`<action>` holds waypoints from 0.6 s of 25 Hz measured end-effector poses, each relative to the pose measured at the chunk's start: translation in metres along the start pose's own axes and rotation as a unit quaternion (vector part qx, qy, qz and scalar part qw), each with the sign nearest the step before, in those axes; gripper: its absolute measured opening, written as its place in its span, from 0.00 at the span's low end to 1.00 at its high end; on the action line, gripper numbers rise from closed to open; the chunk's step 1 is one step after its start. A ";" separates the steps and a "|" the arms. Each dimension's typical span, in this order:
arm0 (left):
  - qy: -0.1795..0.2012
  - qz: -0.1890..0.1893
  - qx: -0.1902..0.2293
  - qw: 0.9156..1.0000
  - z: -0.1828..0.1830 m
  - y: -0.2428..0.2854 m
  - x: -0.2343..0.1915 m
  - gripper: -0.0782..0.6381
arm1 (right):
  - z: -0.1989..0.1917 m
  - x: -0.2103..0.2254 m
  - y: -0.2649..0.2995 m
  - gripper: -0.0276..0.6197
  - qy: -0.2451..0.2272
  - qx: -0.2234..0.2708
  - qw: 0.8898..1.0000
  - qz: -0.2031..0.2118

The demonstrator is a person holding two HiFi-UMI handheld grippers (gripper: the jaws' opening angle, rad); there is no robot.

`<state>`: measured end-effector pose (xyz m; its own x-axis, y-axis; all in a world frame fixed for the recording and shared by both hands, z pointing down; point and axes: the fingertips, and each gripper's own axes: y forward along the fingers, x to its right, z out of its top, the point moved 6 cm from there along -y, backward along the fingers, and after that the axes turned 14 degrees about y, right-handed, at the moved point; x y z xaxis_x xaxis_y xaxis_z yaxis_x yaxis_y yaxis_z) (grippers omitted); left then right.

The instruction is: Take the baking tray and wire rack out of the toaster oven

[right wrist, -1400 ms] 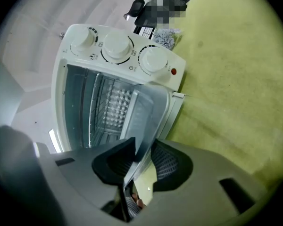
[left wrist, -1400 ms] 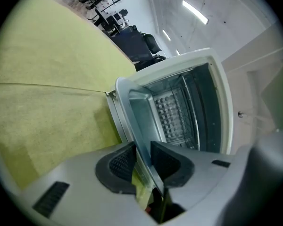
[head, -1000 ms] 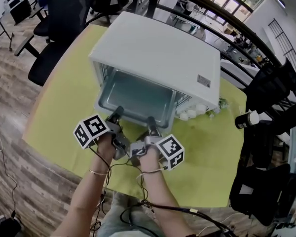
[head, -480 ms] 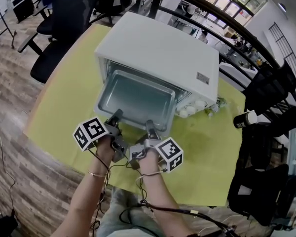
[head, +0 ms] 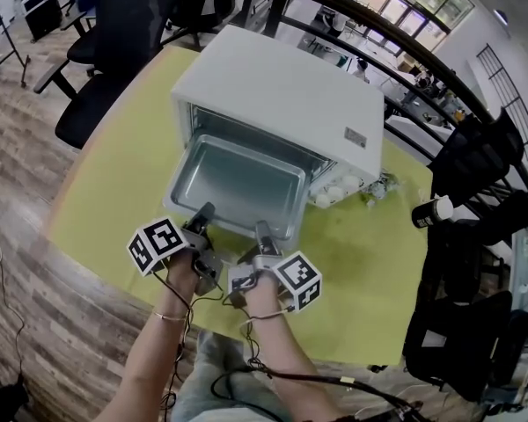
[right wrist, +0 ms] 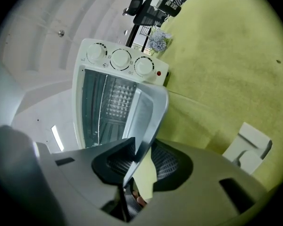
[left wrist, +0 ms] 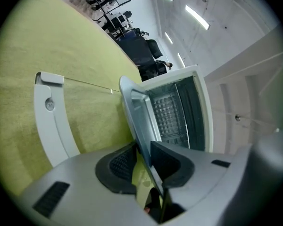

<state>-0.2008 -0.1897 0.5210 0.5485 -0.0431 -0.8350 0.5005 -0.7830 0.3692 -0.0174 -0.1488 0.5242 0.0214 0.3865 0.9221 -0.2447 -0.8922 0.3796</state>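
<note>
Green table (head: 114, 192), tray (head: 242, 178) partly inside oven (head: 282, 86)

- The toaster oven (head: 282, 95) is showing plain white; its knobs (right wrist: 120, 59) are matching it, with a red light (right wrist: 159, 73) glowing at their three o'clock.
- The baking tray (head: 238, 181) is gleaming silvery grey.
- The table (head: 106, 183) is wearing a yellow-green cover.
- The left gripper (head: 204, 214) and right gripper (head: 261, 229) are showing grey bodies, black cross-hatched pads (left wrist: 122, 164), and cubes carrying black-and-white square markers.
- The floor (head: 26, 323), at eight o'clock in the head view, is showing brown wood planks.
- The chairs (head: 114, 42), at eleven o'clock, are showing black.
</note>
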 end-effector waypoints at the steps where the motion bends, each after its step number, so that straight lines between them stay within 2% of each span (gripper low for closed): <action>1: 0.002 -0.001 0.002 1.000 0.000 -0.002 0.001 0.23 | -0.001 0.000 -0.002 0.20 0.000 -0.002 1.000 0.000; 15: -0.012 -0.004 0.020 1.000 -0.013 -0.037 0.018 0.23 | -0.005 -0.008 -0.033 0.20 -0.009 -0.023 1.000 0.006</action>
<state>-0.2006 -0.1531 0.4974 0.5278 -0.0518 -0.8478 0.4777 -0.8072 0.3467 -0.0145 -0.1215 0.5039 0.0346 0.3713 0.9279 -0.2897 -0.8848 0.3649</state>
